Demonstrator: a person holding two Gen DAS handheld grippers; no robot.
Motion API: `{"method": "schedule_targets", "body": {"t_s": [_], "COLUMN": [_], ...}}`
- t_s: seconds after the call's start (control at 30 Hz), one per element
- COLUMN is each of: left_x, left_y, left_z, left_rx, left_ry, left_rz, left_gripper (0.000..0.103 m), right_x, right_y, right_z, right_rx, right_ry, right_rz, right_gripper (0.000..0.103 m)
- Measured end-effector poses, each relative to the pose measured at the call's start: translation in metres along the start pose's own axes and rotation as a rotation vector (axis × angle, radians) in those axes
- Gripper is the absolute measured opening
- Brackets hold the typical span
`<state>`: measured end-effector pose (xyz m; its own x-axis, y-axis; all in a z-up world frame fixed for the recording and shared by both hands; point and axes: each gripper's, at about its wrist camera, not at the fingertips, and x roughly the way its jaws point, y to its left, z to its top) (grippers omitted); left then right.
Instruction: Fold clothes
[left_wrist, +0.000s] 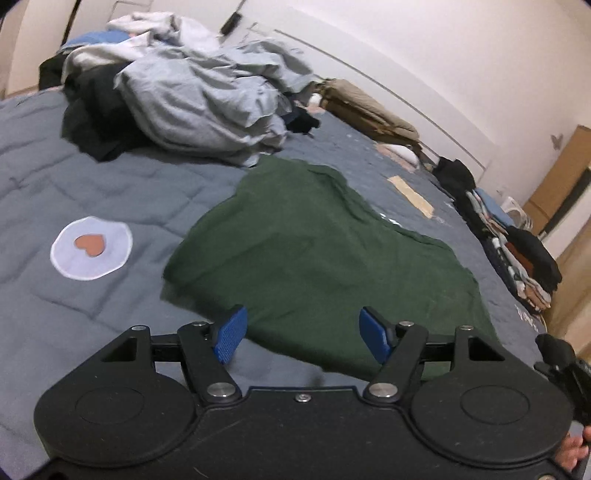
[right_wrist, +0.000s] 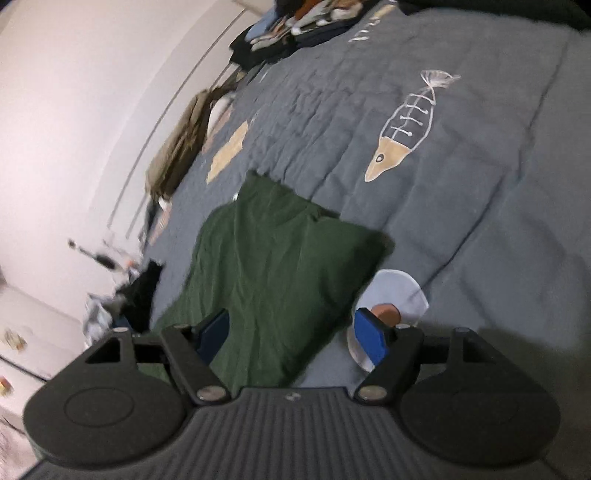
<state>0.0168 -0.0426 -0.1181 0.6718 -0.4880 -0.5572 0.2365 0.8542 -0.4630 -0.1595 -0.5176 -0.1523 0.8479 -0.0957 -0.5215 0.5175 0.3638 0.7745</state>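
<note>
A dark green garment (left_wrist: 317, 254) lies spread on the grey-blue quilt (left_wrist: 110, 184), partly folded. In the left wrist view my left gripper (left_wrist: 303, 334) hovers over the garment's near edge, blue pads wide apart with nothing between them. The right wrist view shows the same green garment (right_wrist: 273, 266) from another side. My right gripper (right_wrist: 291, 332) is open above its near end, one pad over the cloth and the other over a white patch with a heart (right_wrist: 391, 306).
A heap of unfolded grey, white and black clothes (left_wrist: 192, 92) sits at the far left of the bed. Folded clothes are stacked along the right edge (left_wrist: 517, 251). A fish-skeleton patch (right_wrist: 402, 129) marks the quilt. A white wall (left_wrist: 443, 55) runs behind.
</note>
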Motion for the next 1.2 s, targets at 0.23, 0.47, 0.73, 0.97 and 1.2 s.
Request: {"method": "schedule_targets", "body": {"t_s": [0.23, 0.47, 0.73, 0.97, 1.2], "left_x": [0.019, 0.032, 0.034, 0.035, 0.021], "left_y": [-0.003, -0.005, 0.011, 0.013, -0.002], "left_z": [-0.004, -0.007, -0.002, -0.002, -0.001], "left_rx": [0.005, 0.013, -0.075, -0.092, -0.054], "left_ry": [0.039, 0.074, 0.088, 0.096, 0.067], "left_rz": [-0.002, -0.016, -0.013, 0.017, -0.003], "left_gripper": [0.069, 0.069, 0.069, 0.069, 0.074], "right_x": [0.036, 0.044, 0.01, 0.026, 0.001], "right_y": [-0.006, -0.009, 0.02, -0.002, 0.028], "right_z": [-0.001, 0.0, 0.018, 0.007, -0.007], "right_rx": [0.051, 0.033, 0.011, 0.026, -0.101], "right_ry": [-0.02, -0.067, -0.134, -0.029, -0.101], "right_rz": [-0.034, -0.081, -0.025, -0.234, -0.224], "right_gripper": [0.073, 0.012, 0.006, 0.022, 0.058]}}
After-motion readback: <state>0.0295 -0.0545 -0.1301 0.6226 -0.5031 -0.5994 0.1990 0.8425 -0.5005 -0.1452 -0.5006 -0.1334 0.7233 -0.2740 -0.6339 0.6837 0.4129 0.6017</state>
